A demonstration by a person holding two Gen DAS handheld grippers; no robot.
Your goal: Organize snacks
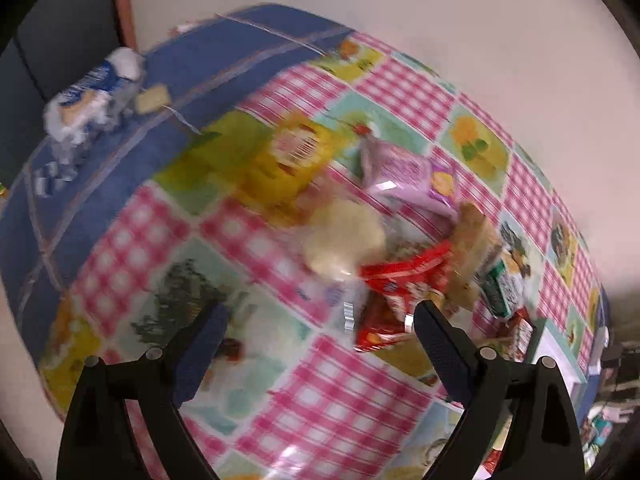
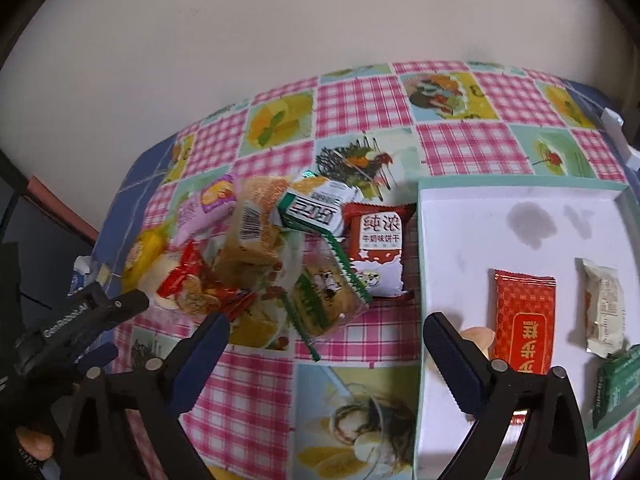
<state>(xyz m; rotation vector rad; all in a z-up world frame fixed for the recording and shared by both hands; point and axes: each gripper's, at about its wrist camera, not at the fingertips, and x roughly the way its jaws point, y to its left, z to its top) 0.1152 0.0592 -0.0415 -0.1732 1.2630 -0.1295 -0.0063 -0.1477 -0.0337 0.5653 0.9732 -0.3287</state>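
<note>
A pile of wrapped snacks lies on the patterned tablecloth: a red-and-white biscuit pack [image 2: 378, 250], a green-and-white pack [image 2: 316, 208], a pink pack [image 2: 208, 206] and a red wrapper [image 2: 188, 280]. In the blurred left wrist view the pile shows as the pink pack [image 1: 408, 176], a pale round snack [image 1: 344, 240] and a red wrapper [image 1: 400, 292]. My left gripper [image 1: 320, 320] is open and empty just short of the pile. My right gripper [image 2: 326, 330] is open and empty above the cloth, between the pile and a white tray [image 2: 460, 220]. The tray holds a red packet [image 2: 524, 320], a beige packet [image 2: 606, 312] and a green packet [image 2: 618, 380].
A crumpled white-and-blue wrapper [image 1: 90, 100] lies on the blue cloth at the far left. The left gripper's body [image 2: 80, 320] shows at the left of the right wrist view. A pale wall runs behind the table. The white tray's corner [image 1: 560, 356] shows at right.
</note>
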